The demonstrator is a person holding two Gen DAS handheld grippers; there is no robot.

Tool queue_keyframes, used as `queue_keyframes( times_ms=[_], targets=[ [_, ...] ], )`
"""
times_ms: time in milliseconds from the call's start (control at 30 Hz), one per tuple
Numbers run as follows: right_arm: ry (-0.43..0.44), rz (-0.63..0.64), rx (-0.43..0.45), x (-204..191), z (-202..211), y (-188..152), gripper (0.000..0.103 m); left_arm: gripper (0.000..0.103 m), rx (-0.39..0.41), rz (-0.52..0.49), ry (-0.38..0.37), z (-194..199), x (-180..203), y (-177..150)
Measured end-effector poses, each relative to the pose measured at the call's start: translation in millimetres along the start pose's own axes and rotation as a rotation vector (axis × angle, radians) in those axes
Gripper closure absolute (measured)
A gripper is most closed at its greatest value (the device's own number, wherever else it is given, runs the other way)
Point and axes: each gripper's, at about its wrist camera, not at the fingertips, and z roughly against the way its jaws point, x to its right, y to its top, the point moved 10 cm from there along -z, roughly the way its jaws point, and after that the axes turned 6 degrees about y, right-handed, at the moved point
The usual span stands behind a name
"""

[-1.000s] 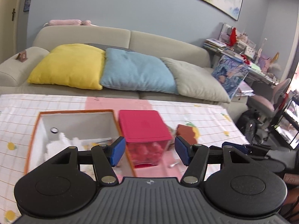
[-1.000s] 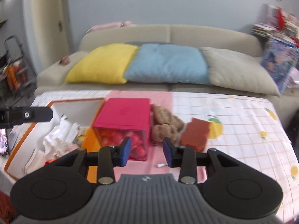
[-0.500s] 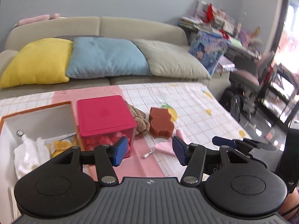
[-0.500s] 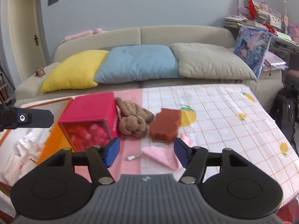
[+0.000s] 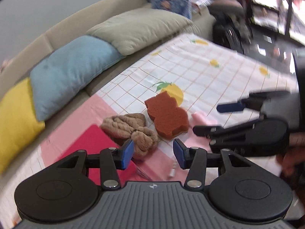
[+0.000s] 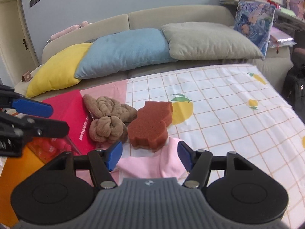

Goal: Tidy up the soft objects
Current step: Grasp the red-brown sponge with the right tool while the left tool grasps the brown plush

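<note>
A brown knotted plush (image 5: pixel 131 129) (image 6: pixel 108 118) lies on the table beside a rust-red sponge (image 5: pixel 165 114) (image 6: pixel 148 124). A pink cloth (image 6: pixel 152 164) (image 5: pixel 202 118) lies in front of the sponge. My left gripper (image 5: pixel 152 152) is open and empty, just short of the plush. My right gripper (image 6: pixel 149 155) is open, with its blue pads on either side of the pink cloth. It also shows in the left wrist view (image 5: pixel 219 118) at the right. The left gripper shows in the right wrist view (image 6: pixel 38 114) at the left edge.
A red-lidded clear box (image 6: pixel 70 112) (image 5: pixel 85 143) of red pieces stands left of the plush, next to an orange bin (image 6: pixel 15 168). A small white item (image 5: pixel 172 171) lies near the box. A sofa with yellow, blue (image 6: pixel 124 51) and grey cushions runs behind the table.
Both grippers have moved forward and right toward the plush, sponge and pink cloth. The right gripper has come down over the pink cloth. The left view has swung away from the bin.
</note>
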Motion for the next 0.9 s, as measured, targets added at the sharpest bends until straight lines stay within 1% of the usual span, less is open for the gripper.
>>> queue_keyframes(
  times_ms=[67,100,200,267,400,500,600,667,700,733,767,833,900],
  targets=[
    [0.017,-0.026,-0.017,5,-14,6,0.039,0.046,-0.017,-0.117,0.021,-16,4,2],
    [0.027,-0.032,-0.021,6,-21,9,0.038,0.046,-0.033,-0.161,0.023,-24,7,2],
    [0.053,0.003,-0.047,3,-45,15,0.024,0.046,-0.066,-0.248,0.044,-42,12,1],
    [0.05,0.034,-0.065,4,-60,15,0.023,0.046,-0.071,-0.284,0.055,-50,12,0],
    [0.044,0.036,-0.088,9,-82,16,0.023,0.045,-0.096,-0.314,0.051,-61,13,-4],
    [0.054,0.057,-0.115,7,-94,13,0.022,0.043,-0.092,-0.361,0.09,-67,14,-5],
    [0.041,0.062,-0.147,9,-106,6,0.02,0.041,-0.084,-0.411,0.125,-73,17,-7],
    [0.051,0.067,-0.147,9,-109,6,0.02,0.041,-0.085,-0.428,0.13,-75,19,-9],
    [0.061,0.074,-0.154,8,-111,5,0.024,0.039,-0.085,-0.432,0.129,-76,20,-10],
    [0.073,0.072,-0.156,8,-111,5,0.03,0.038,-0.088,-0.433,0.13,-77,21,-11],
    [0.076,0.066,-0.149,9,-110,6,0.031,0.038,-0.09,-0.436,0.135,-77,22,-12],
    [0.083,0.052,-0.145,12,-105,8,0.038,0.038,-0.089,-0.447,0.152,-79,23,-11],
    [0.093,0.04,-0.125,16,-97,14,0.041,0.038,-0.084,-0.463,0.173,-80,23,-10]
  ],
)
